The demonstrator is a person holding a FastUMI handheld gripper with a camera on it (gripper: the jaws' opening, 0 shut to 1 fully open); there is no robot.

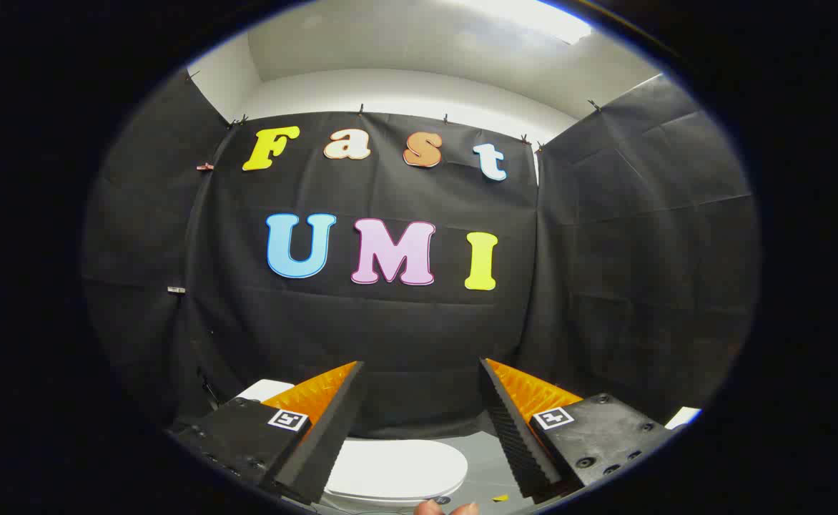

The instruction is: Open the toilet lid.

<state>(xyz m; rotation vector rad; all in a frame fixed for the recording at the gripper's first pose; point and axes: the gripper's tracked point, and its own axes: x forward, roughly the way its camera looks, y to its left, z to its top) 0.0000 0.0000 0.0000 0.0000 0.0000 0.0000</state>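
Your gripper (419,422) is nearest the cam, fingers wide apart, nothing between them. Toilet lid (397,468) lies closed, flat, below and just ahead, in the gap, nearer the left finger. You'll prob need to drop down to its front edge.

The gripper (422,372) holds its fingers wide apart, with an unblocked gap between them that looks down on the closed toilet lid (397,468) lying flat below. Ahead of the fingertips nothing stands in the way until the black cloth wall (390,336), which closes the space in front and on both sides. A person's fingertips (447,508) sit just under the gap.
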